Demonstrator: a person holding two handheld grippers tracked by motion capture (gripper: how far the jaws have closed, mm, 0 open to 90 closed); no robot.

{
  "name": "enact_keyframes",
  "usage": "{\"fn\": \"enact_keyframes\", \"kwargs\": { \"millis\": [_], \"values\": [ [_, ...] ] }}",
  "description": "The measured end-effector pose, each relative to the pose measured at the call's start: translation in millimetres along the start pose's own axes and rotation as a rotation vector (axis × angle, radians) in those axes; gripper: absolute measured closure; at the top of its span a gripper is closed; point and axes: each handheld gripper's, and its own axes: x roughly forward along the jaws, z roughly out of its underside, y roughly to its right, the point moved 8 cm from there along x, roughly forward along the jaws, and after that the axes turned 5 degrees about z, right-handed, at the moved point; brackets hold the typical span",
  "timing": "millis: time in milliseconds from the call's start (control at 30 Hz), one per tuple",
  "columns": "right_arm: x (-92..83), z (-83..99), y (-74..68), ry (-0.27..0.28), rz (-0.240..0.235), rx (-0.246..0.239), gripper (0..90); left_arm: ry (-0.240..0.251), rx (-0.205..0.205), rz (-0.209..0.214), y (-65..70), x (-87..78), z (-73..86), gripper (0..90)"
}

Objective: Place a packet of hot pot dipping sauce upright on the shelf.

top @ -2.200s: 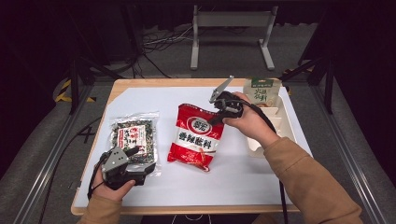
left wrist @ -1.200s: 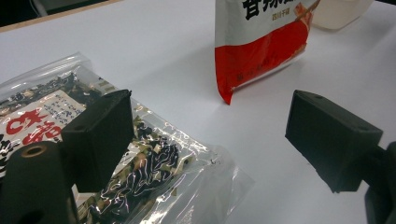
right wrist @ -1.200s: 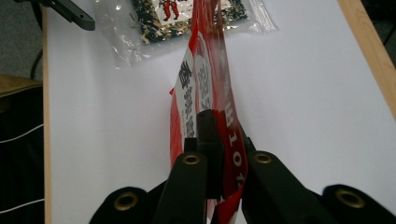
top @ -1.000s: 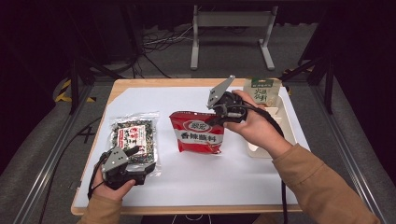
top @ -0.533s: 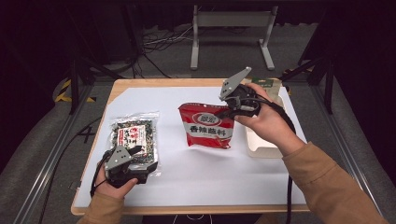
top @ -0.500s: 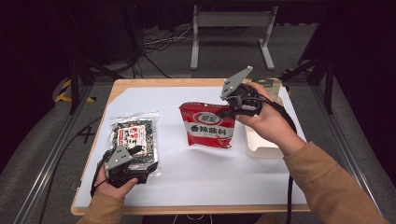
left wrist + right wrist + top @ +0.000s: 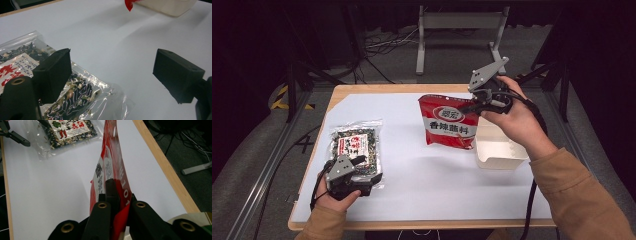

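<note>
Looking down from the high view, the right tongs (image 7: 474, 106) hold the red packet (image 7: 448, 127) lifted above the tabletop (image 7: 412, 175), beside a white tray (image 7: 499, 150). Their own view shows both jaws clamped on its edge. Left tongs (image 7: 110, 72) gape apart over the seaweed bag (image 7: 82, 97).
</note>
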Motion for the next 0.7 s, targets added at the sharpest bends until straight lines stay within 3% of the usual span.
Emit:
{"fn": "enact_keyframes", "kwargs": {
  "millis": [700],
  "values": [
    [-22.9,17.0,43.2,0.05,0.096,0.045,88.4,-0.003,-0.004,-0.007,-0.8,-2.0,1.0,15.6]
  ]
}}
